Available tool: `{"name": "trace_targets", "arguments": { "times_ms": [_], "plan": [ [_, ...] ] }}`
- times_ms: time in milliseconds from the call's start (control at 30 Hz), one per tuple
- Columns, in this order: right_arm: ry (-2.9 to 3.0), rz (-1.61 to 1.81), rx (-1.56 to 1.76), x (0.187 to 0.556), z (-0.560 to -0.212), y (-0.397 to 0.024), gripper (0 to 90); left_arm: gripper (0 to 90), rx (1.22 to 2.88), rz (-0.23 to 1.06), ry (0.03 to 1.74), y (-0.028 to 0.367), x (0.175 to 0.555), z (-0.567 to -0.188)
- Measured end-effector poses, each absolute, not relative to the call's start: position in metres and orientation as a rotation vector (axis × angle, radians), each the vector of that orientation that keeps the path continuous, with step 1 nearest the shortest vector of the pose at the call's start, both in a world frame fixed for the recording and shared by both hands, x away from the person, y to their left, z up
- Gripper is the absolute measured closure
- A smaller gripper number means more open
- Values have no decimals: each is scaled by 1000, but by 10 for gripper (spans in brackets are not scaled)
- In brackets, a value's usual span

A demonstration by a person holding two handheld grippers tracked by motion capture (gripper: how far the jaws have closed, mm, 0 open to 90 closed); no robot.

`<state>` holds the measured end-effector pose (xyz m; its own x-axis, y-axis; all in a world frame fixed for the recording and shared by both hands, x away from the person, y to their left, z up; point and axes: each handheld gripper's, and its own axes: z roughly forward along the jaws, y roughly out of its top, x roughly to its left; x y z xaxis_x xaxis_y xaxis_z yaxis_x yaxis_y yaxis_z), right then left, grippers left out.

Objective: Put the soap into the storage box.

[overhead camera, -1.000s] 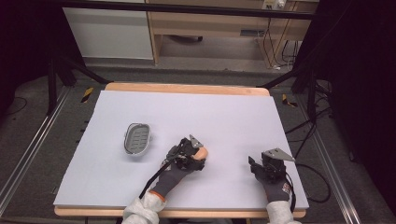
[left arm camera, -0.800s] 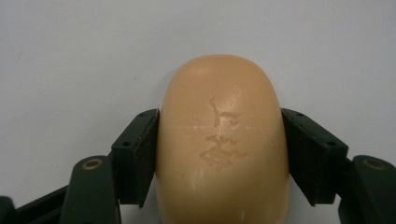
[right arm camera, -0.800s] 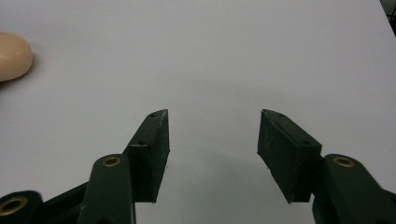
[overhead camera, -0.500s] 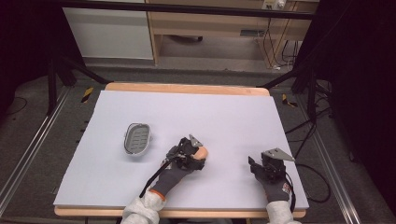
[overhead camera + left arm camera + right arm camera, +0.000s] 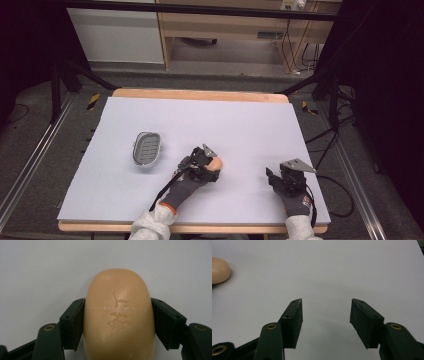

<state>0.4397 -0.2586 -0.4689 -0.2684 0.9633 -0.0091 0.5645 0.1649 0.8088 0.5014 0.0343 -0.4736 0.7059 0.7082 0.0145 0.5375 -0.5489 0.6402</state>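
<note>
A peach-coloured bar of soap (image 5: 118, 317) lies on the white table top, and my left gripper (image 5: 117, 325) is shut on it, one black pad pressed on each long side. In the high view the soap (image 5: 216, 162) sticks out past the left gripper (image 5: 202, 162) near the table's front middle. A grey oval soap dish (image 5: 147, 148) sits to the left of that hand, apart from it. My right gripper (image 5: 325, 320) stands open over bare table with nothing between its fingers; it rests at the front right (image 5: 285, 180). The soap's rounded end (image 5: 219, 270) shows at the far left of the right gripper view.
The white mat (image 5: 240, 125) covers a wooden table with a wood rim (image 5: 200, 94) at the back. Black cables (image 5: 325, 195) trail off the right side. Metal rails (image 5: 30, 165) run along the floor beside the table.
</note>
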Motion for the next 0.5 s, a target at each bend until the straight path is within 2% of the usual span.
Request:
{"name": "trace_targets", "arguments": {
  "times_ms": [500],
  "plan": [
    [1914,961,1450,440,-470,-258,436,319,2283,378,970,33,501,-473]
  ]
}}
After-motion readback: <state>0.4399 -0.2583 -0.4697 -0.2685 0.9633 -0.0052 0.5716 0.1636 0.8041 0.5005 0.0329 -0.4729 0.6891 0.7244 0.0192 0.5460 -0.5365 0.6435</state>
